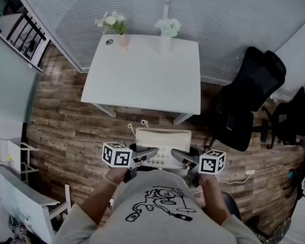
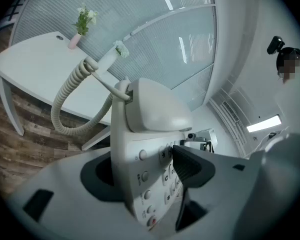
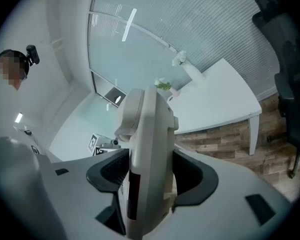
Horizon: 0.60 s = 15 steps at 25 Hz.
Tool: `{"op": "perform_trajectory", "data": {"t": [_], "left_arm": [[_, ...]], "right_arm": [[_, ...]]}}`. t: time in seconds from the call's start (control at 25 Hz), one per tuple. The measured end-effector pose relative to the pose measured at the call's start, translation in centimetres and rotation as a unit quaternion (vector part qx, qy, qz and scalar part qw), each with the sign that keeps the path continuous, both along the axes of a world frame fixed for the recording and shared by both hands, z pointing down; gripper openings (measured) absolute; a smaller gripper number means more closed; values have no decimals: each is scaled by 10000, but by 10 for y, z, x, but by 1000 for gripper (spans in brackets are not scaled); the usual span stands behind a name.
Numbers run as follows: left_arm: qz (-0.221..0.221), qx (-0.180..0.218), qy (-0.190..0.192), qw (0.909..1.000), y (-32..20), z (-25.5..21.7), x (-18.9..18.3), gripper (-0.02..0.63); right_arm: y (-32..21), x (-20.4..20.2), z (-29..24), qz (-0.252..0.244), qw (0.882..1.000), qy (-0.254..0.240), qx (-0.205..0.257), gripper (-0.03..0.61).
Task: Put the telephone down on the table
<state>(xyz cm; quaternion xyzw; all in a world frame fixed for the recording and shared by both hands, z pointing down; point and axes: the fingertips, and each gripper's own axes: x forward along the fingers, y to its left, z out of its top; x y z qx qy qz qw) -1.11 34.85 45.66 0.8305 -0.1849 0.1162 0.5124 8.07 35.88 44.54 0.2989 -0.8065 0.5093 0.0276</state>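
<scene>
Clamped at 2 sides by left claw (image 1: 148,154) and right claw (image 1: 179,156): beige plastic corded telephone (image 1: 161,145), above wooden floor (image 1: 66,136), short of white rectangular bench (image 1: 142,80). Carry forward level; lower flat; release together.

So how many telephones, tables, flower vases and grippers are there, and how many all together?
telephone: 1
table: 1
flower vases: 2, the pink vase and the white vase
grippers: 2, the left gripper and the right gripper, both clamped on the telephone
total: 6
</scene>
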Motion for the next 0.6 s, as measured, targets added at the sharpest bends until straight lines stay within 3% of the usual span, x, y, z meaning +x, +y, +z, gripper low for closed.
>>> {"op": "perform_trajectory", "data": {"t": [0.6], "left_arm": [[-53,4,-43,10000,-3,-3,14,290]], "right_arm": [[-4,13,2,-96,10000,-21,18,282]]}}
